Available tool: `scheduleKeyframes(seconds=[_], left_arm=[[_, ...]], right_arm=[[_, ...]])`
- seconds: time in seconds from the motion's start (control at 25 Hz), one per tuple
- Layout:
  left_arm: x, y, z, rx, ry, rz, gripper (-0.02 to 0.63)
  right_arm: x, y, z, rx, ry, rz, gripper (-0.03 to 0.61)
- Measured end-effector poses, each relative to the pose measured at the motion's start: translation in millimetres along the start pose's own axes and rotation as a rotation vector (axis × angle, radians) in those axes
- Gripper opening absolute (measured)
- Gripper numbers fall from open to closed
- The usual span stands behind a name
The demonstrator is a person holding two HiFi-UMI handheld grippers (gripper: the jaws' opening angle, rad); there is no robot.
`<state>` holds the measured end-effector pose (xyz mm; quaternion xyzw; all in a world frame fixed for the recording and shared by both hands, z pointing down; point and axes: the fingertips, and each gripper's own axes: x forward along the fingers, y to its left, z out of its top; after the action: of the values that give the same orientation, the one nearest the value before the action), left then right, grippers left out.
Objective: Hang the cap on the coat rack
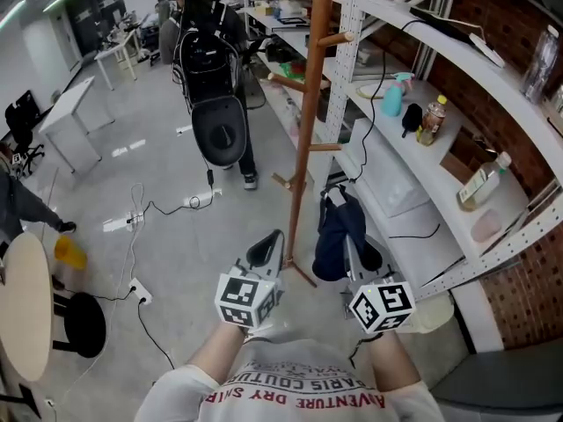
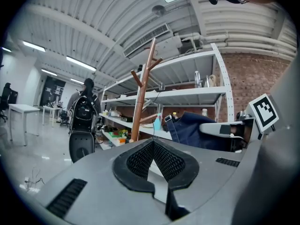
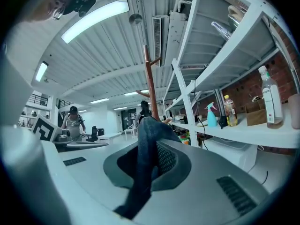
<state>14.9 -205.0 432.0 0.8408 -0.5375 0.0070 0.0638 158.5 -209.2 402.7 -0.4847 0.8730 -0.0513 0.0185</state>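
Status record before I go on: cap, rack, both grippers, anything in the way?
cap: dark blue, off the rack
right gripper: fingers shut on cap
left gripper: fingers together, nothing held
rack: wooden, upright, just ahead, beside the shelves
nearby: person with backpack beyond the rack

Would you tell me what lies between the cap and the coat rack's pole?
Only bare floor: in the head view, nothing else separates the cap from the coat rack.
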Motion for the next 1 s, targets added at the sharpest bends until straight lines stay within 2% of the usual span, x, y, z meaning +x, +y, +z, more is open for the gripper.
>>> scheduleKeyframes(seconds=[0.2, 0.6, 1.0], left_arm=[[11.5, 2.5, 9.3, 0.011, -0.007, 0.001, 0.006], [20.4, 18.9, 45.0, 0.048, -0.051, -0.026, 0.006], [18.7, 23.7, 30.7, 0.048, -0.025, -0.055, 0.006]], right_arm=[[15.4, -10.9, 48.4, -0.044, -0.096, 0.014, 0.023], [39.6, 4.9, 181.5, -0.178, -0.319, 0.020, 0.023], [51.8, 21.6, 256.8, -0.289, -0.443, -0.016, 0.023]])
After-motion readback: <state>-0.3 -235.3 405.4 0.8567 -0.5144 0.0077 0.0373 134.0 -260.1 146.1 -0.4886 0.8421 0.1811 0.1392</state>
